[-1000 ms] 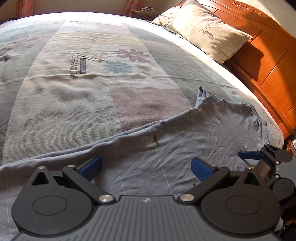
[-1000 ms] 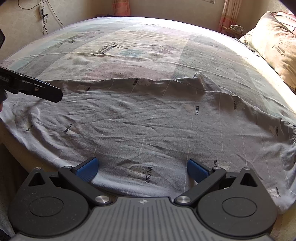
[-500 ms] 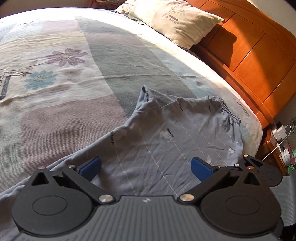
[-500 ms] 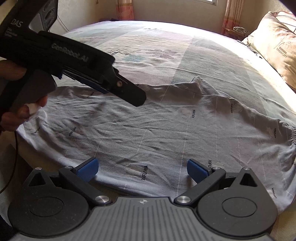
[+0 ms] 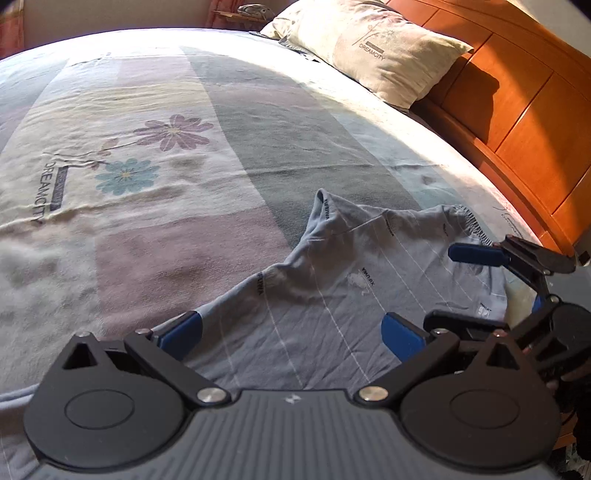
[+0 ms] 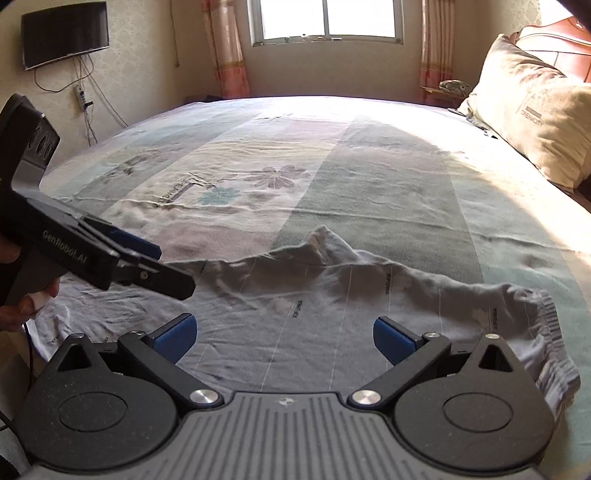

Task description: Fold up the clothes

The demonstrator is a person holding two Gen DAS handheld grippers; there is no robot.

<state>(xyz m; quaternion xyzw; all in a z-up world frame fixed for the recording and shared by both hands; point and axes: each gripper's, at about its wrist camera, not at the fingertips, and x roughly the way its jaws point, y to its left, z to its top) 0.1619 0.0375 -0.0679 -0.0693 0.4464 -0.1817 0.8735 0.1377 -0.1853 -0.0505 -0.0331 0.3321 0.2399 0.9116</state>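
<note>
Grey-blue trousers (image 5: 332, 295) with thin white lines and an elastic waistband (image 6: 554, 317) lie spread along the near edge of the bed. My left gripper (image 5: 291, 332) hovers open just above the cloth near its middle, nothing between the blue pads. Over the waistband end my right gripper (image 6: 282, 336) is open too, empty. In the left wrist view the right gripper (image 5: 491, 280) shows at the right edge. In the right wrist view the left gripper (image 6: 155, 266) reaches in from the left, held by a hand (image 6: 22, 302).
The bed carries a patchwork floral sheet (image 6: 295, 177). A beige pillow (image 5: 373, 48) leans on the orange wooden headboard (image 5: 517, 122) to the right. A window (image 6: 325, 18), curtains and a wall-mounted TV (image 6: 64, 35) are beyond the bed.
The left gripper has swung right along the trousers toward the waistband end. The right gripper has tilted up and moved closer over the waistband. The cloth's top edge is more bunched.
</note>
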